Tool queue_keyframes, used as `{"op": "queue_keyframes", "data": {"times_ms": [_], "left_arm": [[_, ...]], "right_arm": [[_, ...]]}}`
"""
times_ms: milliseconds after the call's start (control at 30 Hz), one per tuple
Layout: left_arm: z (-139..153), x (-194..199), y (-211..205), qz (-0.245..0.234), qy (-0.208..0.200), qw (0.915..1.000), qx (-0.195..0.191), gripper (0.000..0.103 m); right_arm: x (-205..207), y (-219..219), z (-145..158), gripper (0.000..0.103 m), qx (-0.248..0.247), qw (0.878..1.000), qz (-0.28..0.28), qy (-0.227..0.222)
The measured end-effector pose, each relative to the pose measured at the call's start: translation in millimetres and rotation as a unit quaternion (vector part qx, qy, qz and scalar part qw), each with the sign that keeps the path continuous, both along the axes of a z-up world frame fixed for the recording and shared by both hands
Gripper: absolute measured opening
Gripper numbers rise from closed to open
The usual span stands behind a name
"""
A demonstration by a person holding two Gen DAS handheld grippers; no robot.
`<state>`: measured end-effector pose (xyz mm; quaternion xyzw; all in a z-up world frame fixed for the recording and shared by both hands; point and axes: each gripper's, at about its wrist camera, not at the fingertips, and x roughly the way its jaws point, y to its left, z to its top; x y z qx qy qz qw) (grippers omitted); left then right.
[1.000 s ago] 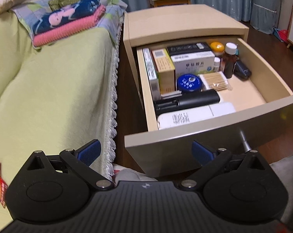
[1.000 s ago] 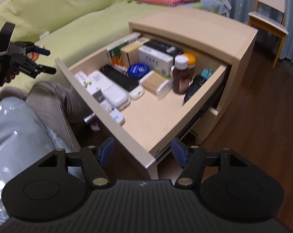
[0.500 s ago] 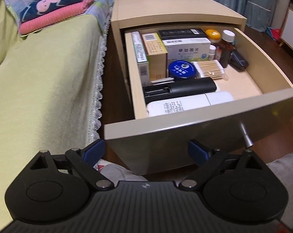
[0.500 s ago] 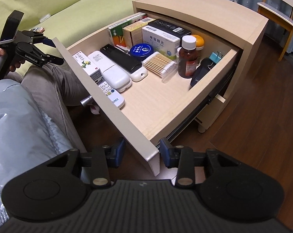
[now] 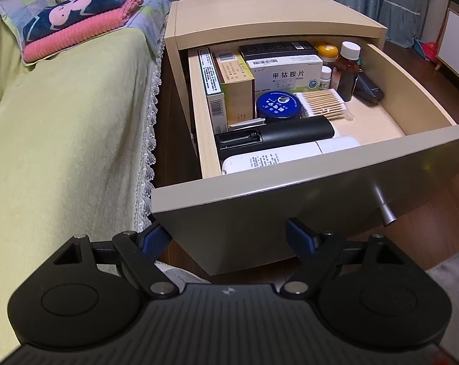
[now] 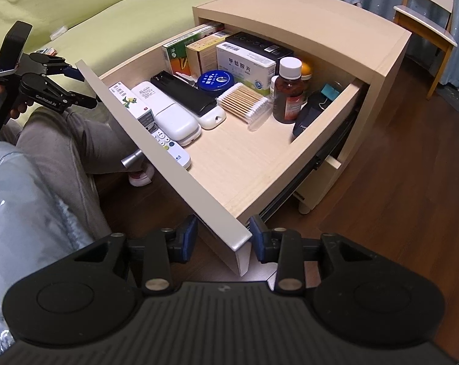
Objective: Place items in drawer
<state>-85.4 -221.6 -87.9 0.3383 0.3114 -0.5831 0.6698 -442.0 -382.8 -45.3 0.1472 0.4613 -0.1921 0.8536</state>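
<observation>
The nightstand's top drawer (image 5: 290, 197) stands pulled out, packed with medicine boxes (image 5: 287, 73), a blue tin (image 5: 278, 105), cotton swabs (image 5: 320, 103), a brown bottle (image 5: 346, 70), a black remote (image 5: 275, 135) and a white remote (image 5: 275, 159). My left gripper (image 5: 228, 237) is open and empty, just before the drawer front near its left end. From the right wrist view, that left gripper (image 6: 85, 88) sits by the panel's far end. My right gripper (image 6: 222, 238) has closed on the near corner of the drawer front (image 6: 156, 127).
A metal knob (image 5: 384, 213) sticks out of the drawer front. A green-covered sofa (image 5: 62, 121) with folded towels (image 5: 77, 21) lies left of the nightstand (image 5: 260, 15). The person's grey-trousered leg (image 6: 62, 146) is in front of the drawer. A chair (image 6: 427, 24) stands behind.
Both grippers moved in toward the drawer front. The right gripper's fingers narrowed around the panel's corner; the left gripper stayed open and swung away from the sofa.
</observation>
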Motion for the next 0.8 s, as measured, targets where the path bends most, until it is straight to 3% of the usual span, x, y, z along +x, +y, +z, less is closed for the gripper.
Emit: {"op": "queue_keyframes", "data": {"times_ms": [800], "left_arm": [[0, -3, 9, 0.017, 0.005, 0.9998, -0.007, 0.081]], "right_arm": [[-6, 19, 6, 0.034, -0.025, 1.000, -0.015, -0.003]]}}
